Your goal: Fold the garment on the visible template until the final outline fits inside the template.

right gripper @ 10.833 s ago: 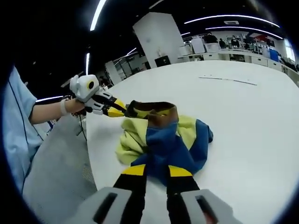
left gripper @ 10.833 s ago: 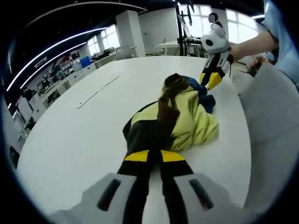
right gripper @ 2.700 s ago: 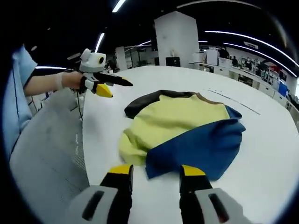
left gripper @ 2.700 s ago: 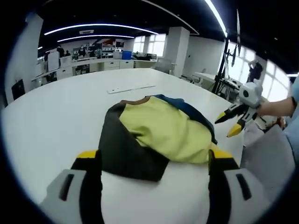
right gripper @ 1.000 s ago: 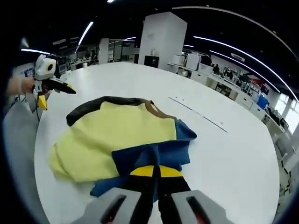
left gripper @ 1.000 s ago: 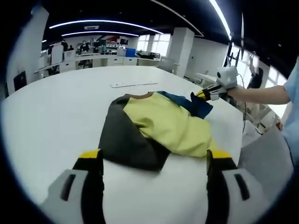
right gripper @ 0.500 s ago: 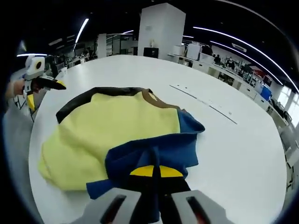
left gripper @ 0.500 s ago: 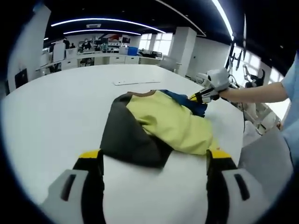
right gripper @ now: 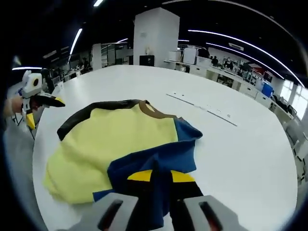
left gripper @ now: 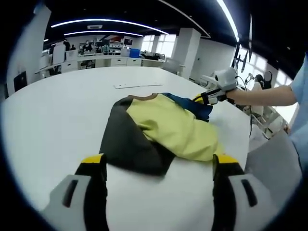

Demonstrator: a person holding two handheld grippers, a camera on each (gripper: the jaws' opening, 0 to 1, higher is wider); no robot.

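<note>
White table (left gripper: 48, 125): shirt (right gripper: 120, 139) lies mid-table, half folded. My right gripper (right gripper: 155, 179) is clamped on the blue sleeve (right gripper: 159, 161), my left gripper (left gripper: 156, 166) wide apart, holding nothing, by the dark sleeve (left gripper: 127, 144). Next, I'd guess: carry blue across the yellow body, then tuck dark side.

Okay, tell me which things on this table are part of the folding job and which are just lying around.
Part of the job:
- yellow, blue and dark brown garment
- right gripper, jaws closed on the garment's blue sleeve
- left gripper, jaws spread wide, holding nothing
- round white table under the garment

Lying about:
- thin white strip on the table beyond the garment
</note>
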